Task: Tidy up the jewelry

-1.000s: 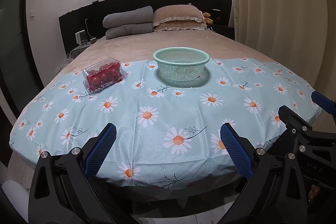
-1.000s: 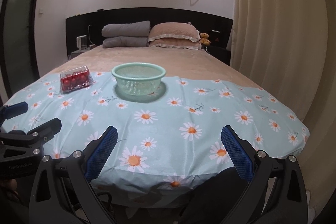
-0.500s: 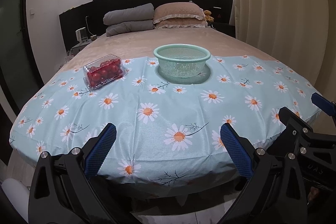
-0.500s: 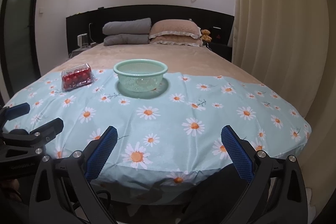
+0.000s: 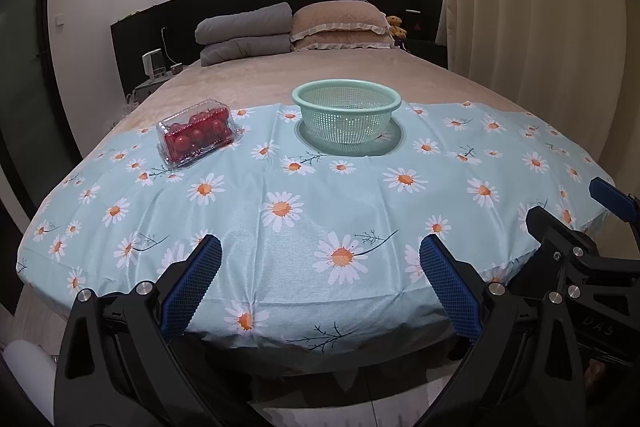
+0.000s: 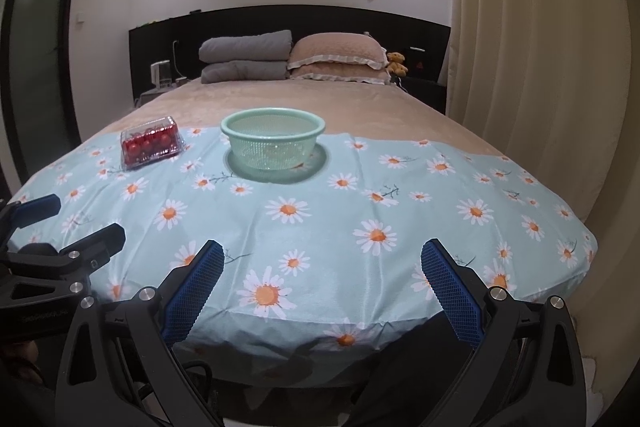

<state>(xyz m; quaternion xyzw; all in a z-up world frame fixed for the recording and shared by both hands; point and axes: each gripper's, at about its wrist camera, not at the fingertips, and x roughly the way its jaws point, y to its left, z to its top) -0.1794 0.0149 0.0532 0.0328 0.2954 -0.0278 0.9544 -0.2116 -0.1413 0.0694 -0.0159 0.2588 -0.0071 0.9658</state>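
A clear plastic box of red cherry tomatoes (image 5: 196, 133) lies on the daisy-print cloth (image 5: 320, 211) at the far left; it also shows in the right wrist view (image 6: 151, 143). A mint-green mesh basket (image 5: 346, 115) stands at the far middle, looks empty, and shows in the right wrist view (image 6: 273, 143) too. No jewelry is in sight. My left gripper (image 5: 320, 267) is open and empty over the bed's near edge. My right gripper (image 6: 322, 271) is open and empty beside it. Each gripper shows at the edge of the other's view.
The cloth covers the foot of a beige bed (image 5: 320, 75). Grey and beige pillows (image 5: 288, 31) lie by the dark headboard. A beige curtain (image 5: 540, 27) hangs along the right side. A nightstand with small items (image 5: 154, 71) stands at the far left.
Both views have tilted down slightly and pulled back a little, so the box and basket sit lower in frame. Both grippers stay open and empty.
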